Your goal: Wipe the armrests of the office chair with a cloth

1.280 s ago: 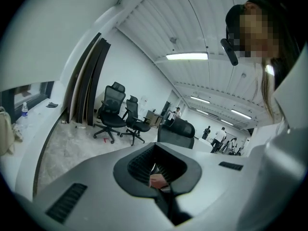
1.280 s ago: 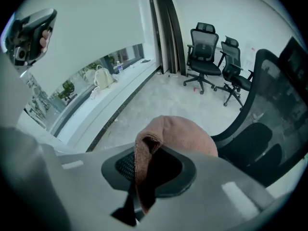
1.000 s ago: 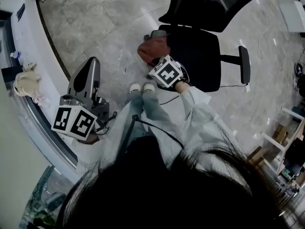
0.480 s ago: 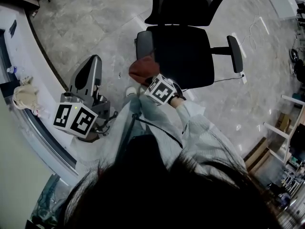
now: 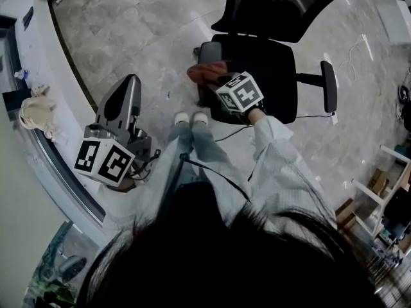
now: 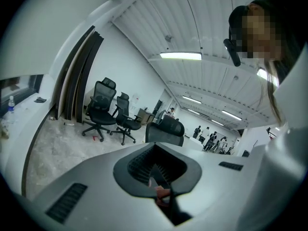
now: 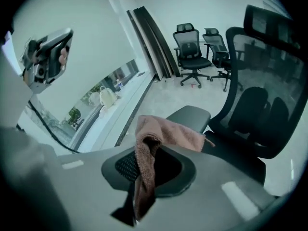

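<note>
Head view: my right gripper point(image 5: 220, 82) holds 1 reddish-brown cloth point(image 5: 204, 74) over the armrest point(image 5: 207, 51) at the left edge of the office chair point(image 5: 270, 63) seat. The second armrest point(image 5: 329, 85) sits at the right edge. My left gripper point(image 5: 122, 92) hangs well apart.

Left gripper view: its jaws are pressed together, with nothing between them.

Right gripper view: the jaws are clenched on the cloth, which drapes just before the armrest. I cannot tell whether they touch. 2 spare chairs point(image 7: 192, 52) stand beyond.
</note>
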{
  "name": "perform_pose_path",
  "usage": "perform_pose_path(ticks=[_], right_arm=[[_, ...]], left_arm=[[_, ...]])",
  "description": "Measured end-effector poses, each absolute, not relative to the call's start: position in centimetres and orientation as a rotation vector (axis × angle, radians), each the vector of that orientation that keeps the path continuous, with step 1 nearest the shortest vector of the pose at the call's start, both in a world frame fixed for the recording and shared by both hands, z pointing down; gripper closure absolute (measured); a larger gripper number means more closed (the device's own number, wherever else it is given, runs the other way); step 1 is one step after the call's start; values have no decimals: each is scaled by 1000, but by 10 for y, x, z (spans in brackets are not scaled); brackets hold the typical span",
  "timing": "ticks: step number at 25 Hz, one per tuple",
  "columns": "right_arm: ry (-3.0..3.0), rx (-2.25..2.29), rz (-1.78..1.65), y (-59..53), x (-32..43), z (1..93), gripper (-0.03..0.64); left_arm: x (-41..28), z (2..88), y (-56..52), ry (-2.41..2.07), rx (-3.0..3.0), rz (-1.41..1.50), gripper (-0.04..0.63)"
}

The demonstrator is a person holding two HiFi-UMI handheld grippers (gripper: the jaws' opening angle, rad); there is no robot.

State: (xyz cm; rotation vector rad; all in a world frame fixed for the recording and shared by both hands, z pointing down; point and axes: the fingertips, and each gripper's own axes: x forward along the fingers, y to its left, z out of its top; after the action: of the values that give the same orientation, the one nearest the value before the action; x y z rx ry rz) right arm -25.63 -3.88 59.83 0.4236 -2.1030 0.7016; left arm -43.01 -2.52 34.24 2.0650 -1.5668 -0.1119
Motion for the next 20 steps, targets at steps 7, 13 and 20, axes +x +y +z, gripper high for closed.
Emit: perform_pose_path(ticks=[7, 13, 20], right_arm=[[-2059, 612, 703, -139, -247, 609, 571], [-1997, 634, 680, -169, -259, 615, 571], [-1994, 499, 669, -108, -278, 619, 571]], left_arm=[[-461, 355, -16, -1655, 1979, -100, 592], [-470, 357, -12, -1693, 1947, -102, 592], [-463, 353, -16, -1654, 1988, -115, 592]])
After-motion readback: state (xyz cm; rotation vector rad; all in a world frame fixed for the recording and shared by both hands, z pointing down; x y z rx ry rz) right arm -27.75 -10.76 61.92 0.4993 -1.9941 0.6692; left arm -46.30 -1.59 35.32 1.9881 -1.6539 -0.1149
